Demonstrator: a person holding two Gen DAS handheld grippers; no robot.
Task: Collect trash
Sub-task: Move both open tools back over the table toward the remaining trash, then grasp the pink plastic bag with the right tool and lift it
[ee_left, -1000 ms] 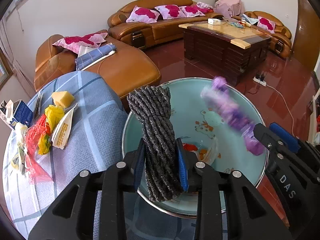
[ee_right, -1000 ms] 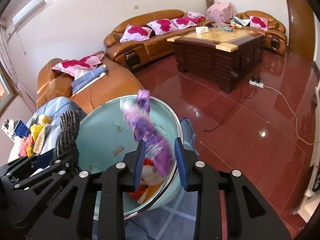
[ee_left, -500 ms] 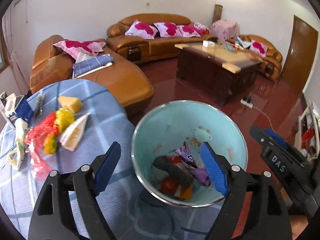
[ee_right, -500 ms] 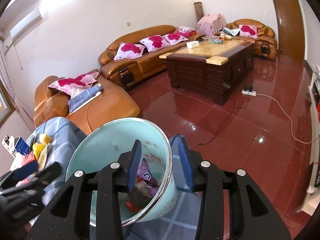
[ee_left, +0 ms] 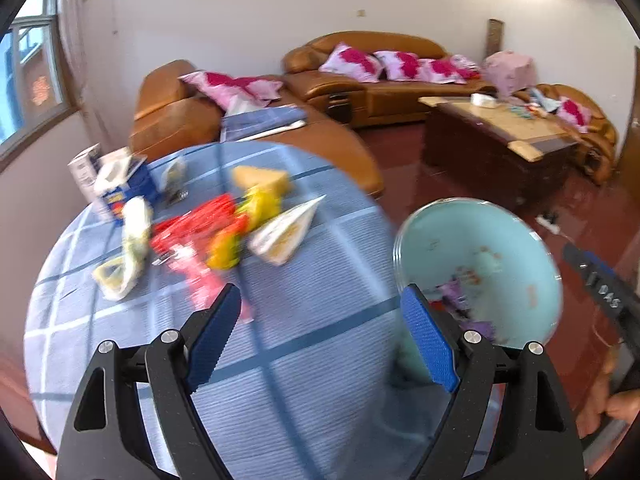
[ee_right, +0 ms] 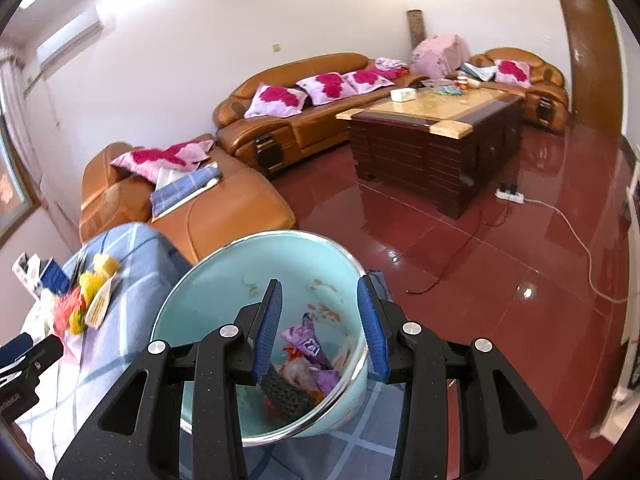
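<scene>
Over the blue checked desk (ee_left: 320, 320) the left gripper (ee_left: 320, 332) tilts downward, its fingers (ee_left: 212, 336) having just spread wide with nothing between them. At its three o'clock sits the pale blue basin (ee_left: 500, 248), and the right gripper (ee_right: 320, 328) angles down above it, fingers partly apart, empty, straddling the near rim. Inside lie a purple wrapper (ee_right: 308, 336) and a dark mesh bundle (ee_right: 288, 394). At eleven o'clock red and yellow wrappers (ee_left: 208, 232) litter the desk. Beyond stand a brown leather sofa (ee_right: 296, 128), a coffee table (ee_right: 432, 140) and red tiled floor (ee_right: 500, 280).
</scene>
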